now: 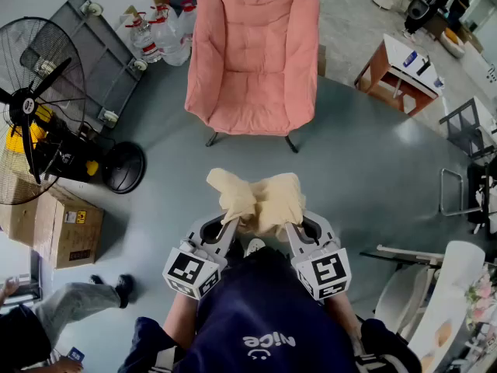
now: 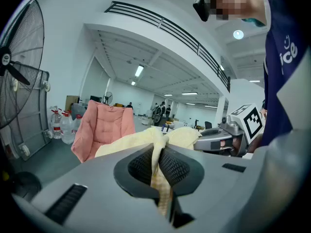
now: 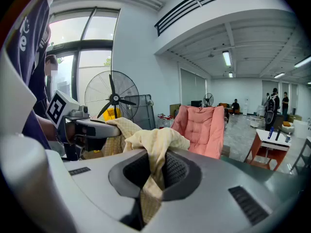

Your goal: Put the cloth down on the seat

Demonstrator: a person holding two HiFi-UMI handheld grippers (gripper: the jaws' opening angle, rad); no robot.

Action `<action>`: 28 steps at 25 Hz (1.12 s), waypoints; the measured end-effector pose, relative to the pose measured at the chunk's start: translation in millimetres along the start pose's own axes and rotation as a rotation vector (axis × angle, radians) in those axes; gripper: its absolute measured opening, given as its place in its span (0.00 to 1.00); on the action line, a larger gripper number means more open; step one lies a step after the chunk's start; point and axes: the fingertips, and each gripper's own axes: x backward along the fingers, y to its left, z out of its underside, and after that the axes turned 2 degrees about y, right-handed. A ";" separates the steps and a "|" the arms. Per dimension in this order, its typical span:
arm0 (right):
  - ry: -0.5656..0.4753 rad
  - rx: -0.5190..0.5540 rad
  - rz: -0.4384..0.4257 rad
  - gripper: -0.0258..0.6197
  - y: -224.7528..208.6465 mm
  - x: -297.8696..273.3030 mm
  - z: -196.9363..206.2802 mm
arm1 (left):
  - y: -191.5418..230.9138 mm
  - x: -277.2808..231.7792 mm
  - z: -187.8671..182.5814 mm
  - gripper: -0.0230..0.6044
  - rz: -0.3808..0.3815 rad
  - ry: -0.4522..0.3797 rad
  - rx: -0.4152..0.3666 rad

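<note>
The left gripper and right gripper are each clenching the cloth, bunched between them, well apart from the seat. The step is probably calling for carrying it over the seat, spreading its 2 ends, and lowering before releasing.

Holding left gripper and right gripper side by side, out ahead of the body. Both clamped shut on the cloth.

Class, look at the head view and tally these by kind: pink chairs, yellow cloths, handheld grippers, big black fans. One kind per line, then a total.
pink chair: 1
yellow cloth: 1
grippers, left gripper and right gripper: 2
black fan: 1
Total: 5
</note>
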 end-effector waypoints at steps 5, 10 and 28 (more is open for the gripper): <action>0.021 0.009 0.006 0.14 12.6 -7.7 -4.6 | 12.2 3.6 -4.1 0.09 0.031 -0.004 0.004; 0.007 -0.033 0.035 0.14 22.1 -35.9 -24.1 | 42.7 7.0 -19.6 0.09 0.059 -0.007 -0.012; -0.077 -0.089 0.246 0.14 32.7 -145.8 -84.2 | 179.7 -14.4 -67.2 0.09 0.226 -0.042 -0.063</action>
